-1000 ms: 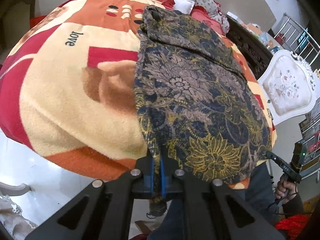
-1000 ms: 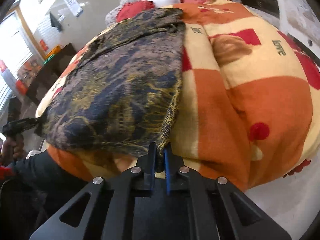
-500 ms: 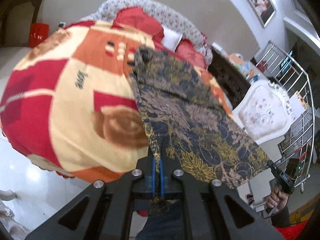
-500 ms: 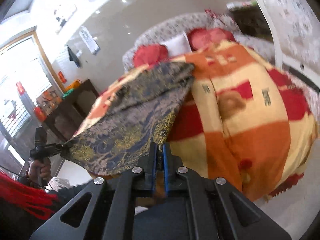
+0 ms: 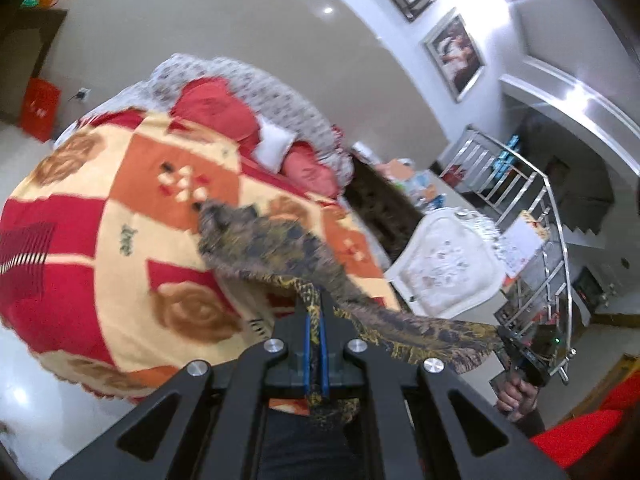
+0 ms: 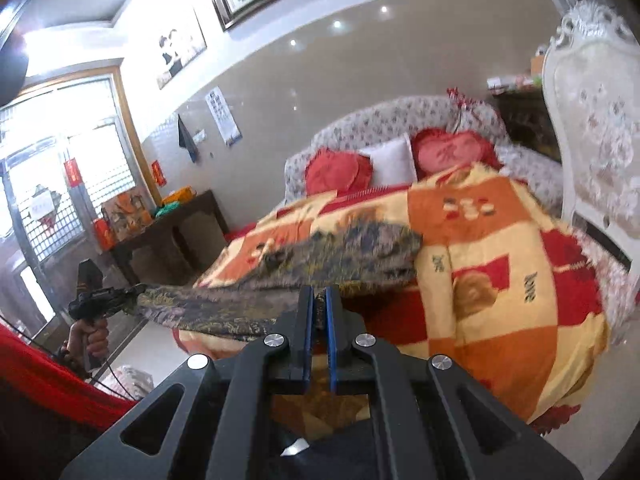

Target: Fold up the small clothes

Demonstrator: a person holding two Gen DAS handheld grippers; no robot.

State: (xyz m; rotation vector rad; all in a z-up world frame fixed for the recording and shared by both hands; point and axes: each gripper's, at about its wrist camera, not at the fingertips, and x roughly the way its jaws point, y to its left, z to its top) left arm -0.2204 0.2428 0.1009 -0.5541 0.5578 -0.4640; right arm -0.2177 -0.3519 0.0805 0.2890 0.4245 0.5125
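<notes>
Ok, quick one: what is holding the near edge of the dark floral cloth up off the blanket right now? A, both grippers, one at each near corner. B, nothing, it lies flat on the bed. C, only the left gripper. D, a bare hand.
A: the left gripper and the right gripper each pinch a near corner of the floral cloth, its far end lying on the blanket.

Word "love" in dark lowercase script on the cream squares of the patchwork blanket [image 6: 500, 240], seen twice in the right wrist view, once in the left wrist view. Red hangings [image 6: 72, 172] by the window and a wall sheet [image 6: 226, 120] carry marks too small to read
</notes>
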